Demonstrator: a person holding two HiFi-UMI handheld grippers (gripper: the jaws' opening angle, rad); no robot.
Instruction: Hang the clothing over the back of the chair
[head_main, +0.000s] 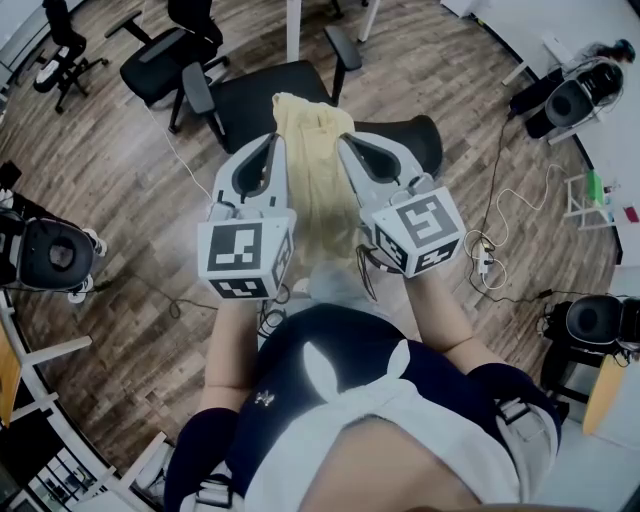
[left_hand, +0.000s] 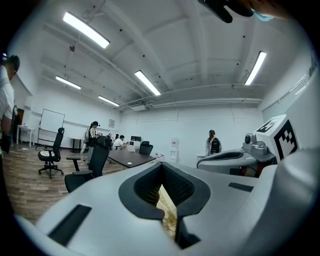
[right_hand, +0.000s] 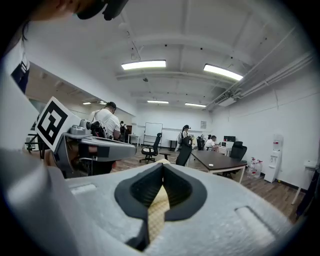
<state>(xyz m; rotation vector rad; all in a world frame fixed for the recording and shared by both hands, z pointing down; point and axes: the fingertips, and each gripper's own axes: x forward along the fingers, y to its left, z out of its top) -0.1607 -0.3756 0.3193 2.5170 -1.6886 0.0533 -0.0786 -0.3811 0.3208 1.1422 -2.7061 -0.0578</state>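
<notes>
The person holds up a yellow piece of clothing (head_main: 318, 185) with both tools. The left gripper (head_main: 270, 148) has its jaws squeezed tight on one top edge of the cloth. The right gripper (head_main: 352, 148) pinches the other top edge the same way. The cloth hangs down between them, above the seat of a black office chair (head_main: 262, 95). The chair back (head_main: 418, 140) seems to be the dark curved part at the right. The cloth looks light, soft and floppy. It will sag and fold, so holding it by two top edges, spread apart, should help it drape over the back.
</notes>
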